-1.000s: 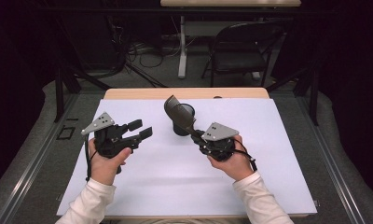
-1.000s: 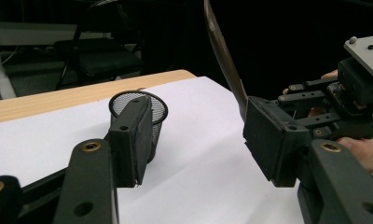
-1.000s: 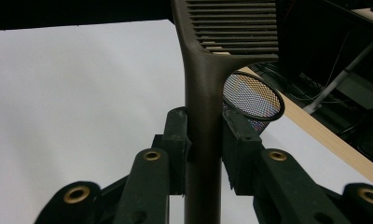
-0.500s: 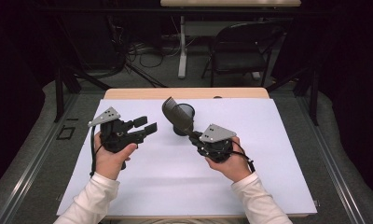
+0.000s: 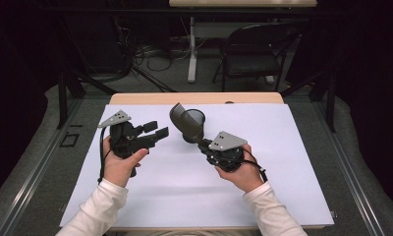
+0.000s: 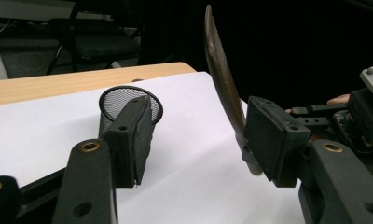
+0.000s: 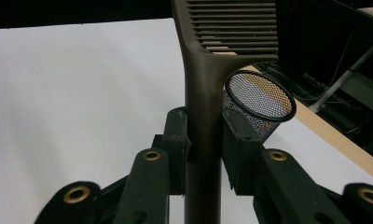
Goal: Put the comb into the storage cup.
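The right gripper point(image 5: 203, 142) has its two black jaws clamped flat on either side of the handle of a dark brown plastic slotted spatula point(image 7: 203, 121), the pads point(image 7: 177, 140) pressing on the stem just below the point where it widens into the blade. In the high view the spatula point(image 5: 183, 123) rises from those jaws up and away from the person, its broad curved blade tilted over the white sheet covering the table point(image 5: 283, 162). The right gripper view shows the blade crossed by a row of narrow parallel slots; the surface is matt and smooth, and no brand, label or writing can be read on it.

The left gripper point(image 5: 153, 132) is held off to the left, pointing towards the spatula, its jaws about halfway apart and holding nothing; they have just opened a little further. In the left gripper view the spatula point(image 6: 222, 74) appears edge-on, just beside that gripper's right-hand pad point(image 6: 273, 140).

Just beyond the blade stands a small black wire-mesh cup point(image 5: 197, 117), upright on the white sheet, its round rim open upward. Farther back is a bare wooden strip at the table's far edge point(image 5: 194, 98).
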A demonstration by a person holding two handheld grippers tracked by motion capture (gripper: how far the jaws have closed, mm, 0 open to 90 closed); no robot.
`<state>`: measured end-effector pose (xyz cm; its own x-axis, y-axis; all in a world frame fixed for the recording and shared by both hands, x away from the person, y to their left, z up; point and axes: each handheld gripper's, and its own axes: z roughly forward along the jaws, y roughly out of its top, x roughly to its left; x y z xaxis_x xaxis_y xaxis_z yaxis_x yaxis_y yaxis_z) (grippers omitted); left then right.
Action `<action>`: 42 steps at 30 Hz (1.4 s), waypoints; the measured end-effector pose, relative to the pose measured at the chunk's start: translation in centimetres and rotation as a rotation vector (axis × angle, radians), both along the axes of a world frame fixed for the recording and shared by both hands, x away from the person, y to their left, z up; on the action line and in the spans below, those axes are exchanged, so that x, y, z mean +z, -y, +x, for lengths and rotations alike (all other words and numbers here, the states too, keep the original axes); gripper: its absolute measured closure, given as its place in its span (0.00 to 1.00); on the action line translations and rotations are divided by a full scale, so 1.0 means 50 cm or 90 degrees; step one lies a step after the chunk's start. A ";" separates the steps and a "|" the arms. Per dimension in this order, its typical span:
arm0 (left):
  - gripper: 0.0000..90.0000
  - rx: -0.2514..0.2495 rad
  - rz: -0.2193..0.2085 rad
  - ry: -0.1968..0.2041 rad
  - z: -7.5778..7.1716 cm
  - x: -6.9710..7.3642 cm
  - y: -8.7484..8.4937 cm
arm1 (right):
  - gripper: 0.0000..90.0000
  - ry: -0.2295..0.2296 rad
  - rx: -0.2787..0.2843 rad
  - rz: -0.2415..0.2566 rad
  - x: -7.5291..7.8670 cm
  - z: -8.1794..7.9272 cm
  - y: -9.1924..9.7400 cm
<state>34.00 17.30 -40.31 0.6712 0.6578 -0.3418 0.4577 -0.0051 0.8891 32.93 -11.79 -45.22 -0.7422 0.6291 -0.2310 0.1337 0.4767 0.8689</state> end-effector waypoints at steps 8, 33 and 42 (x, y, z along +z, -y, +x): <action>0.49 -0.003 -0.008 0.003 0.005 0.006 0.017 | 0.81 -0.001 0.001 0.004 -0.003 -0.001 -0.004; 0.65 0.017 -0.038 -0.009 0.031 0.016 0.038 | 0.81 -0.006 0.016 0.007 -0.009 -0.007 -0.019; 0.69 0.023 -0.059 -0.022 0.041 0.011 0.040 | 0.81 -0.006 0.019 0.010 -0.010 -0.009 -0.021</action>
<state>36.04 15.30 -39.76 0.6336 0.6464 -0.4250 0.4869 0.0937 0.8684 32.46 -10.72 -45.70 -0.7625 0.6104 -0.2144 0.1282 0.4675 0.8747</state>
